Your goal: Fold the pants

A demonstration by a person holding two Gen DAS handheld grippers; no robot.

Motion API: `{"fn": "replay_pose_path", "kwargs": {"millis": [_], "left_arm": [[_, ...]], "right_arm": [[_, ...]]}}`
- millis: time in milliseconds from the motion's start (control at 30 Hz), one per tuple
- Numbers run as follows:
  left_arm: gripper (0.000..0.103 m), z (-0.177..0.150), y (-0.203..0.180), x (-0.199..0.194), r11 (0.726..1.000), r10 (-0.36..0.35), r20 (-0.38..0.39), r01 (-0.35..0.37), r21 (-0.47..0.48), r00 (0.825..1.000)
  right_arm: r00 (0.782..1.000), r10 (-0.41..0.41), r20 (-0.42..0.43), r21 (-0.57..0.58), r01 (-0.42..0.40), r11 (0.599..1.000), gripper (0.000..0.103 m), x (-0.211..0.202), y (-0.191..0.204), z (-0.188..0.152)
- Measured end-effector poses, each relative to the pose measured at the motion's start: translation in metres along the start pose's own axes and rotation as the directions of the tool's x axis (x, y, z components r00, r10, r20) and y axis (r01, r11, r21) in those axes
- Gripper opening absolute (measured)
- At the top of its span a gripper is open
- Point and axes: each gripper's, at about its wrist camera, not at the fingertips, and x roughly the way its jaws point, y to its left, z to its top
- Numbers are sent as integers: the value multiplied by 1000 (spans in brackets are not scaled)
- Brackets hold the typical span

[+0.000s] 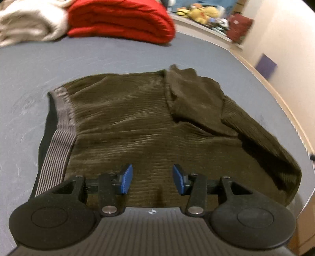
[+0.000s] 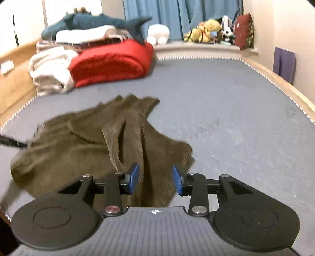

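The left hand-held gripper [image 1: 152, 181] hangs released over the pants [image 1: 137, 126], its blue pads [image 1: 126, 182] spread wide with nothing between them. Below it the olive-brown ribbed fabric lies mostly flat on the grey-blue bed [image 1: 98, 57], and a grey striped waistband [image 1: 59, 149] runs along the garment's left edge. To the right a leg end lies folded back over the main panel, forming a rumpled flap.

The right hand-held gripper [image 2: 155, 180] is likewise released, its pads [image 2: 134, 180] apart above the near edge of the pants [image 2: 78, 149]. From this side the cloth looks bunched, with a raised fold running away from the gripper toward the far corner. Bare bed sheet [image 2: 226, 110] spreads to the right of the garment.

Farther up the bed sit a folded red quilt [image 2: 110, 63] and, just beside it, a cream blanket [image 2: 51, 69]. Behind them a plush shark [image 2: 98, 21] lies on a pile of bedding. Stuffed toys [image 2: 206, 31] line the ledge under the blue curtain [image 2: 177, 13].
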Motion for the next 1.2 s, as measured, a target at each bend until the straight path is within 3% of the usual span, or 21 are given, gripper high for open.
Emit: {"fn": "replay_pose_path", "kwargs": {"millis": [167,233,300,567,633,700,767,867,933,1033,1067,1100,1200], "left_arm": [[50,2,-8,6,999,-9,4,9,44,1000],[50,4,-15,13,997,-5,-3,5,71,1000],[50,5,-22,19,995,1,-12,0,102,1000],[51,6,-38,39,988,19,-39,-12,157,999],[53,5,-40,40,985,22,-40,-14,170,999],[54,4,-41,40,983,28,-38,-21,180,999],[54,3,-40,39,982,34,-37,-26,187,999],[55,3,-38,38,982,35,-36,-27,188,999],[55,4,-37,38,982,37,-36,-30,186,999],[55,5,-35,39,984,38,-38,-31,178,999],[55,5,-36,38,983,39,-38,-31,178,999],[55,5,-37,38,983,38,-37,-31,180,999],[55,4,-39,36,982,31,-32,-24,189,999]], "right_arm": [[1000,13,4,-27,-13,1000,42,28,20,9],[1000,11,4,-47,-10,999,51,41,27,14],[1000,1,1,-62,-1,998,69,57,36,21],[995,79,-60,-23,-80,997,69,129,75,48],[995,43,-92,-76,-50,996,69,146,92,50],[993,-44,-112,-163,25,986,69,165,112,50],[989,-68,-132,-209,39,977,68,180,124,48],[983,-90,-160,-252,48,967,65,193,130,47],[979,-107,-171,-269,58,961,58,198,133,46],[979,-106,-176,-271,56,961,31,200,130,45],[979,-105,-174,-270,55,961,16,199,130,46],[980,-105,-169,-270,57,961,11,198,129,47],[987,-90,-136,-263,52,963,10,188,127,53]]}}
